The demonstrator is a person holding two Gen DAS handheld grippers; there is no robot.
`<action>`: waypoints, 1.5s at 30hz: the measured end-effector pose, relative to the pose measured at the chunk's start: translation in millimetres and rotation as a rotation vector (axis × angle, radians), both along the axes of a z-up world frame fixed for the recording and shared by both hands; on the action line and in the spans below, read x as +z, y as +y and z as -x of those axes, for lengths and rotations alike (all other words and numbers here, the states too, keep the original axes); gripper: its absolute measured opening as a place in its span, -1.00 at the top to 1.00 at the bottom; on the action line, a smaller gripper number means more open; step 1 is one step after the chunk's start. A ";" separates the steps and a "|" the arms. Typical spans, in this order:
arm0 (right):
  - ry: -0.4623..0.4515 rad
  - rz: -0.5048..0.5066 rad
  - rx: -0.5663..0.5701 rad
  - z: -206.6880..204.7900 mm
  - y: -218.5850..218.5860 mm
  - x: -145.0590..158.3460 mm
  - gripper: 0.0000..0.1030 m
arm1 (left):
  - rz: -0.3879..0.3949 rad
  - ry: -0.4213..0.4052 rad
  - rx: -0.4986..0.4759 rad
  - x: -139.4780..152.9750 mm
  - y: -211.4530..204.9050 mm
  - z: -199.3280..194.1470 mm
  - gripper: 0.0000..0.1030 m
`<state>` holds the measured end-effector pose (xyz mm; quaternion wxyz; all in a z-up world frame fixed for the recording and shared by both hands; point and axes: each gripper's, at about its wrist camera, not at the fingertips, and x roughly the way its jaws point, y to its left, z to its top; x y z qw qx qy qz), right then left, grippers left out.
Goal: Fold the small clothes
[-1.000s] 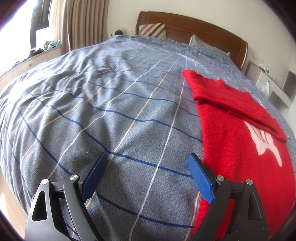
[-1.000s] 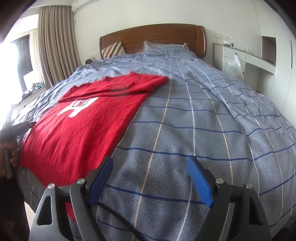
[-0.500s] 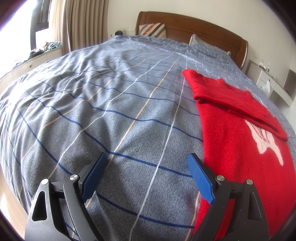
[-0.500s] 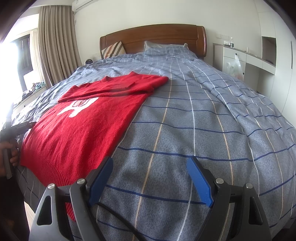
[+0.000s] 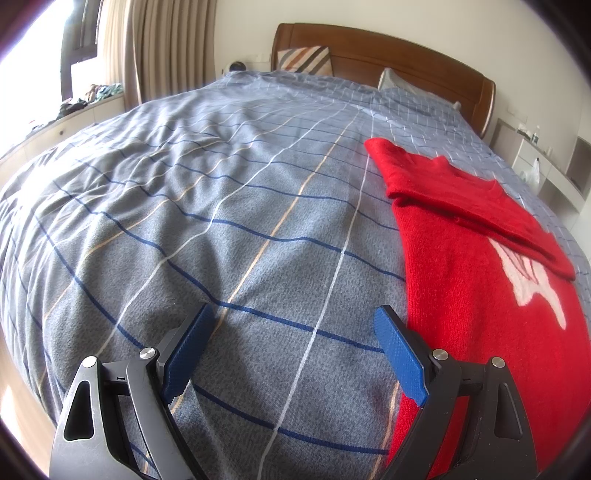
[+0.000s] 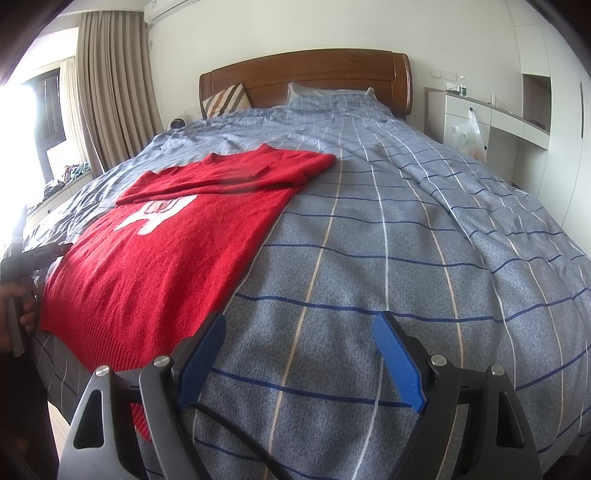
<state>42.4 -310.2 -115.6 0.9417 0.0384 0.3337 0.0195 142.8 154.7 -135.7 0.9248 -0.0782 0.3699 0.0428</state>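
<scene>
Left gripper (image 5: 291, 332) level over the bedspread (image 5: 221, 221), fingers apart; red sweater (image 5: 480, 277) beside right fingertip. Right gripper (image 6: 299, 341) likewise spread, empty.

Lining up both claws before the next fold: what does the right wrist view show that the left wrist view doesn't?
Only the right wrist: the sweater's ribbed hem at the bed's near edge, the hand gripping the left tool, an air conditioner.

Only the left wrist: the bare duvet left of the sweater.

Both: the red sweater, sleeves folded across its chest, the wooden headboard, and an open, empty claw, right and left.
</scene>
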 end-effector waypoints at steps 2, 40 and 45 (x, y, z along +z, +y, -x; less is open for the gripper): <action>0.001 0.000 0.000 0.0 0.0 -0.1 -0.59 | -0.001 0.000 0.000 0.0 0.4 0.1 -0.75; 0.003 0.015 -0.010 -1.8 -4.6 -1.7 -0.59 | -0.047 -0.008 -0.013 8.6 -10.0 20.4 -0.81; 0.012 0.072 0.002 -0.9 5.4 -6.1 -0.59 | -0.041 0.003 -0.014 7.1 -6.9 18.4 -0.81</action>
